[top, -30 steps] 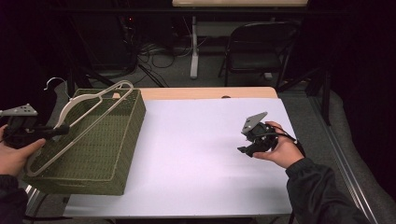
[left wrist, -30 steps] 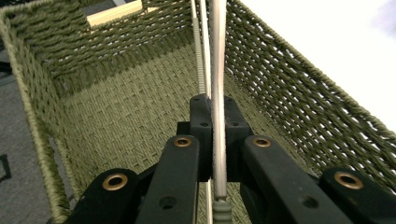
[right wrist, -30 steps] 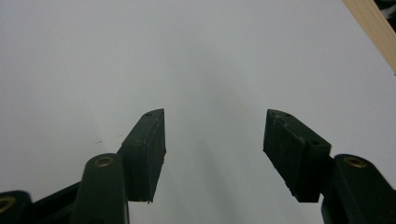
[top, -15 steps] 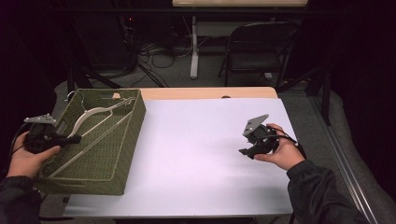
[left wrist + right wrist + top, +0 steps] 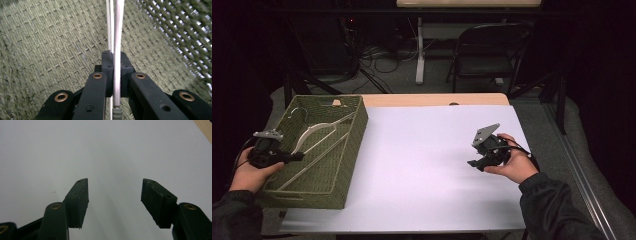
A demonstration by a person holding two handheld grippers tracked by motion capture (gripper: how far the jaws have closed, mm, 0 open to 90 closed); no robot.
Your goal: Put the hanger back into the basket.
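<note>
A white clothes hanger [image 5: 314, 136] lies slanted inside the green woven basket [image 5: 347, 150] at the table's left. My left gripper [image 5: 297, 157] reaches over the basket's left rim and is shut on the hanger's lower bar. In the left gripper view the white bar [image 5: 117, 45] runs straight up between the closed jaws, over the basket's woven floor [image 5: 50, 50]. My right gripper [image 5: 473, 163] hovers just above the white tabletop at the right. It is open, and the right gripper view shows nothing between its fingers [image 5: 79, 197].
A white sheet [image 5: 427, 165] covers the table, with a wooden strip [image 5: 437, 99] along the far edge. Behind the table stand a folding chair [image 5: 482, 55] and cables on the floor. Through the basket's mesh wall [image 5: 180, 30] light shows.
The left gripper has lowered the hanger from above the basket's rim down into the basket, and the basket now sits level. The right gripper has barely moved.
</note>
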